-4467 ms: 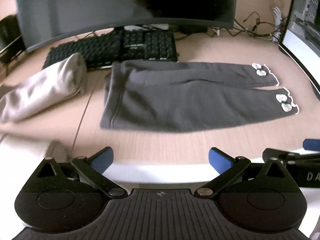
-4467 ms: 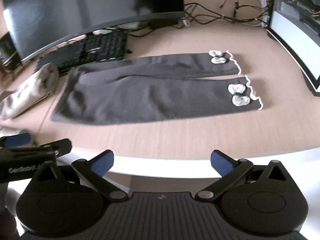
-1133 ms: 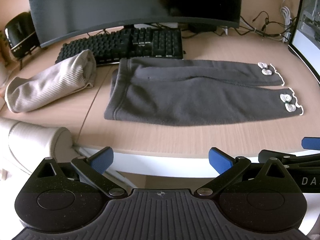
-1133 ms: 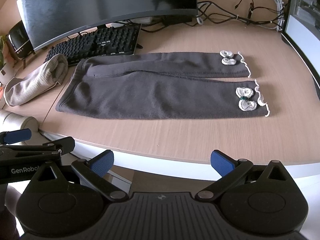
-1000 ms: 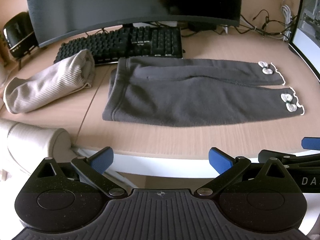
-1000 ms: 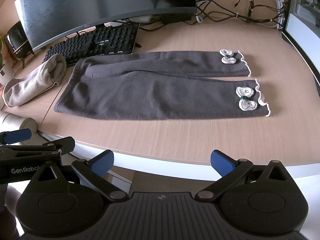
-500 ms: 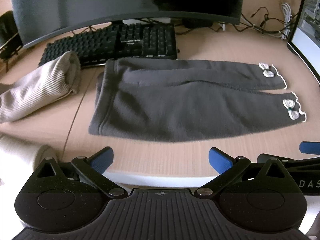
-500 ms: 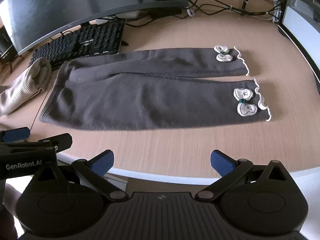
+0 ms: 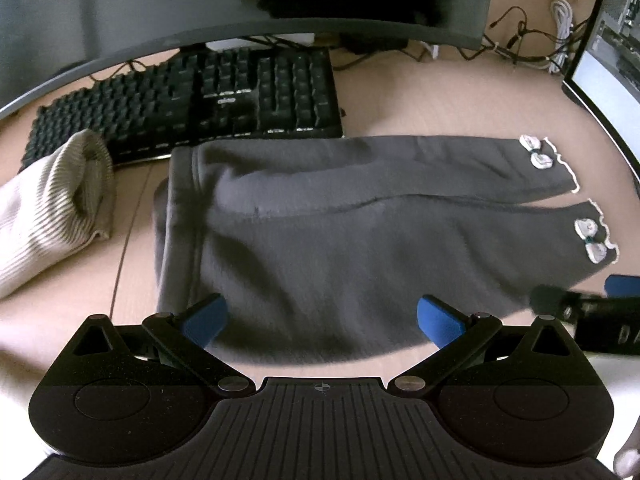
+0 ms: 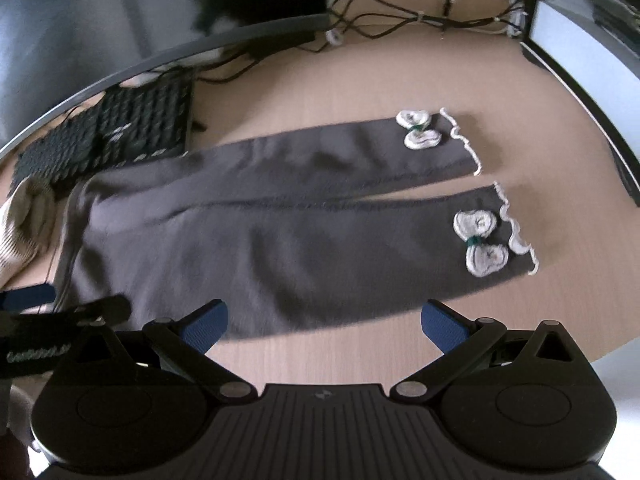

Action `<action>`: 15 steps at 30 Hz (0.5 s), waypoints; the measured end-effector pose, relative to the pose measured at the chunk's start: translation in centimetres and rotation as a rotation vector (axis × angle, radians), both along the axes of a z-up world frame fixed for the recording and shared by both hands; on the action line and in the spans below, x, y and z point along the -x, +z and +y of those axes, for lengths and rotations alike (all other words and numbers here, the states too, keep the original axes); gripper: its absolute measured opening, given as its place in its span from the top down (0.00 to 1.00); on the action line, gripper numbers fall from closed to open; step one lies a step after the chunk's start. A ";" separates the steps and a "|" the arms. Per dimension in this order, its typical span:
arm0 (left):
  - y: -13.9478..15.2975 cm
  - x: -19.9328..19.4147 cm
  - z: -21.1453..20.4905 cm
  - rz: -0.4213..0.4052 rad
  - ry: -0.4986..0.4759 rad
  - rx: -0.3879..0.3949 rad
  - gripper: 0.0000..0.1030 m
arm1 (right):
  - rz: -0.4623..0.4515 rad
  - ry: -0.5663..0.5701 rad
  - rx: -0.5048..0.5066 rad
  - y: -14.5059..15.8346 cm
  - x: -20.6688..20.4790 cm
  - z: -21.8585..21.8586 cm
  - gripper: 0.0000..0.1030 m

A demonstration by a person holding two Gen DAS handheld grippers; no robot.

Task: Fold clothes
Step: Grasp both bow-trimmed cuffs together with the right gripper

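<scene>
While both grippers gape wide, grey trousers (image 9: 340,232) lie flat.

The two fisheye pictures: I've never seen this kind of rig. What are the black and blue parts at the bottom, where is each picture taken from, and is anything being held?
No robot arm is here: a person holds one two-finger gripper in each hand, and a camera on each looks forward along its fingers. The black frame with blue pads at the bottom of the left wrist view is the left gripper; in the right wrist view it is the right gripper. Both are open and hold nothing.

On the wooden desk a pair of dark grey pants lies flat, waistband to the left, with pale bows at the leg ends. The left gripper is near the waistband end, the right nearer the leg ends. Beside the pants lies a rolled beige ribbed garment; behind it are a black keyboard and a curved monitor.
</scene>
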State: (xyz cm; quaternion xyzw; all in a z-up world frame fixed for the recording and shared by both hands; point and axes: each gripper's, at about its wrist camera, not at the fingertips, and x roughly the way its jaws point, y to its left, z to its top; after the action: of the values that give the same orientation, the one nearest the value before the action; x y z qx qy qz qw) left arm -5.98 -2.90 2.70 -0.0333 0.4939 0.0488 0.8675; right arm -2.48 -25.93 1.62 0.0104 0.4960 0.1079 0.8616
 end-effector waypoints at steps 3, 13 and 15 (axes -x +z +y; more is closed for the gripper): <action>-0.6 -1.2 1.3 0.013 -0.023 0.000 0.00 | -0.017 -0.031 0.022 -0.7 -1.3 0.6 0.00; -2.0 -4.5 6.2 0.070 -0.076 0.053 0.00 | 0.048 -0.220 -0.027 -4.0 -3.5 0.3 0.00; -2.0 -4.6 6.4 0.064 -0.098 0.062 0.00 | 0.037 -0.238 -0.040 -4.1 -3.3 0.2 0.00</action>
State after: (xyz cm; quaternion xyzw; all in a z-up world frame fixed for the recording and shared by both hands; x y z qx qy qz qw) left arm -1.40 3.49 0.68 -0.0342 0.5235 -0.0081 0.8513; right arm 0.87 -25.76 -2.51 0.0884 0.5046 0.0143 0.8587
